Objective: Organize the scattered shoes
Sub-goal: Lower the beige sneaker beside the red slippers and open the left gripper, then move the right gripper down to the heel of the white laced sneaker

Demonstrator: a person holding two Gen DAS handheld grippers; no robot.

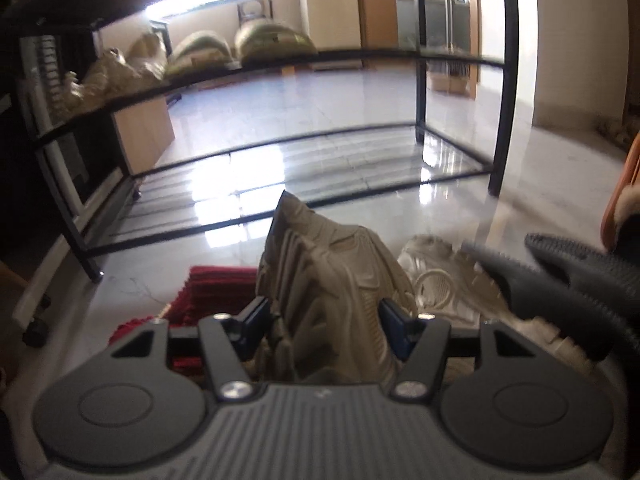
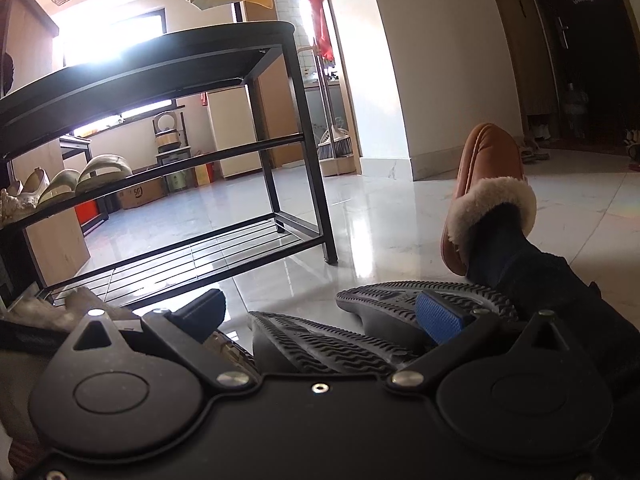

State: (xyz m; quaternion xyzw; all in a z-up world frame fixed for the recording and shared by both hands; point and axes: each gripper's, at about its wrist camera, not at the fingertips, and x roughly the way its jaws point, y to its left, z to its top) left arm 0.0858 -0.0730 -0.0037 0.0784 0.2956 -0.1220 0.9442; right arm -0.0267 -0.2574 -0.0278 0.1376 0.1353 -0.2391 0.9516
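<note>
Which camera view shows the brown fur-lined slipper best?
The right wrist view: the brown fur-lined slipper appears almost whole, worn on a person's foot. The left wrist view catches only an orange sliver and fur trim at its right edge.

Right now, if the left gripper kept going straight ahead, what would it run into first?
The left gripper is already shut on a beige shoe. Straight ahead lies the shoe rack's wire bottom shelf, probably met first, though depth is uncertain.

Strong window (image 2: pixel 108 36) backlight glares off the glossy floor (image 1: pixel 320 100); fisheye edges bend, left view slightly blurred.
</note>
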